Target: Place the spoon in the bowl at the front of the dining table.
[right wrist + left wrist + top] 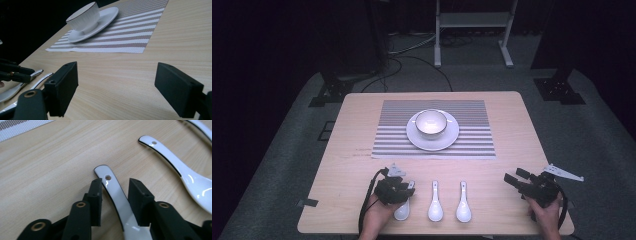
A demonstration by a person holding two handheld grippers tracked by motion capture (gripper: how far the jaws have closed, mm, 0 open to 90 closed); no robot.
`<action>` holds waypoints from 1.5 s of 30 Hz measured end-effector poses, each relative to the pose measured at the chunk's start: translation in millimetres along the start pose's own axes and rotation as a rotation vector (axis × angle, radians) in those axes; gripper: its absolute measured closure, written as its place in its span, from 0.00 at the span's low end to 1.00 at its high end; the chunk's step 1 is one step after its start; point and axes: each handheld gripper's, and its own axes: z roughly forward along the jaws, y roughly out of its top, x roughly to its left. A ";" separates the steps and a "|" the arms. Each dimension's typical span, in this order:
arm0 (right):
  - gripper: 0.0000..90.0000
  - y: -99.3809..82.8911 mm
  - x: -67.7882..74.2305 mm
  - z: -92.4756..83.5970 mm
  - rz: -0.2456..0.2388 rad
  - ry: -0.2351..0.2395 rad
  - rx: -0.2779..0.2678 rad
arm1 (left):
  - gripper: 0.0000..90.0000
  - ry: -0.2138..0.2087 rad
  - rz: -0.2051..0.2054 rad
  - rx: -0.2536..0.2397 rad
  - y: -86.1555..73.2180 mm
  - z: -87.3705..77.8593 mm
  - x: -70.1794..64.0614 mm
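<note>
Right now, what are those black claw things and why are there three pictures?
A person holds a hand-held gripper in each hand. One picture looks down from above; the other two come from cameras riding on the grippers. On the wooden table lie a striped mat, a white bowl on a saucer, and three white spoons. The left hand-held gripper has its jaws on both sides of the nearest spoon's handle, with small gaps showing, not yet squeezing. The right hand-held gripper is wide open, holding nothing.
</note>
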 end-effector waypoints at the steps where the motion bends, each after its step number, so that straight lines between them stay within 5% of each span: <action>1: 0.20 0.0 0.0 -0.1 0.001 0.000 0.000 | 0.79 0.006 0.011 0.005 0.7 0.3 -1.0; 15: 0.20 0.0 0.0 -0.1 0.000 0.000 0.000 | 0.84 -0.054 0.034 0.106 15.1 2.0 8.0; 22: 0.20 0.0 0.0 -0.1 -0.001 0.001 0.000 | 0.85 -0.176 -0.025 0.102 16.0 4.4 23.1; 25: 0.20 0.0 0.0 -0.1 0.000 0.001 0.000 | 0.95 -0.228 -0.052 0.094 14.5 5.5 29.3; 32: 0.20 0.0 0.0 -0.1 -0.001 0.002 0.001 | 0.95 -0.256 -0.075 0.079 16.5 2.8 30.0; 45: 0.20 0.1 -0.1 -0.1 0.001 0.001 0.001 | 0.95 -0.344 -0.128 -0.041 27.7 -20.1 38.0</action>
